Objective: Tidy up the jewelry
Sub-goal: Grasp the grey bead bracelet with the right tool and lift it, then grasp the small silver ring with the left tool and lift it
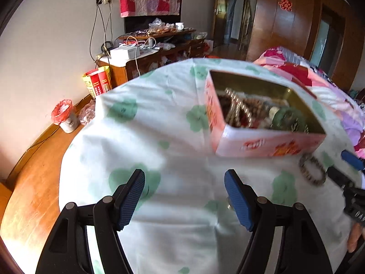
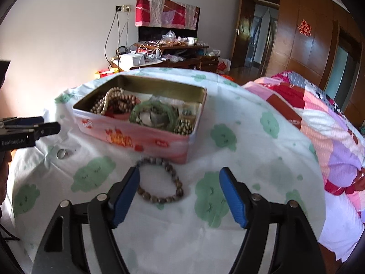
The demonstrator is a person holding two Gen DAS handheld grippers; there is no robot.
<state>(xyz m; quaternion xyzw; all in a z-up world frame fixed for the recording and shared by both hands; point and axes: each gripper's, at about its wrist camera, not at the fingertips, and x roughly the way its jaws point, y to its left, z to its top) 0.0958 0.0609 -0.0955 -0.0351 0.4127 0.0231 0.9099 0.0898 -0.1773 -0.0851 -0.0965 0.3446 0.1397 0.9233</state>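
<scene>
- Bedroom setting: a wooden door and wardrobe at the back, a cluttered sideboard against the wall, a patchwork quilt [image 2: 319,118] off to the right.
- Up front is the desk, draped in a white cloth [image 2: 228,105] printed with green clouds.
- On it sits a pink tin [image 2: 146,137], lid off, packed with brown bead strands and green bangles.
- Just in front of the tin lies a brown bead bracelet [image 2: 159,180], flat on the cloth in a loose ring, apart from the tin's wall.
- Right tongs [image 2: 179,196] are released, jaws spread wide, gripping nothing; the bracelet lies between them, tucked close to the left pad, and whether it touches that pad I can't tell.
- Left tongs [image 1: 184,198] are released too, hovering over bare cloth with nothing between the pads.
- A small metal ring [image 2: 62,153] rests on the cloth further left, near the left tongs as seen from the right camera.
- My read on handling: the bracelet looks light and floppy, hard smooth beads on a cord, so it should sag when lifted.
- Best hold, I'd judge, is pinching across one side of the loop, over a bead or two, not spanning the whole ring.
- Beads may roll under the pads; the soft cloth could bunch up too.
</scene>
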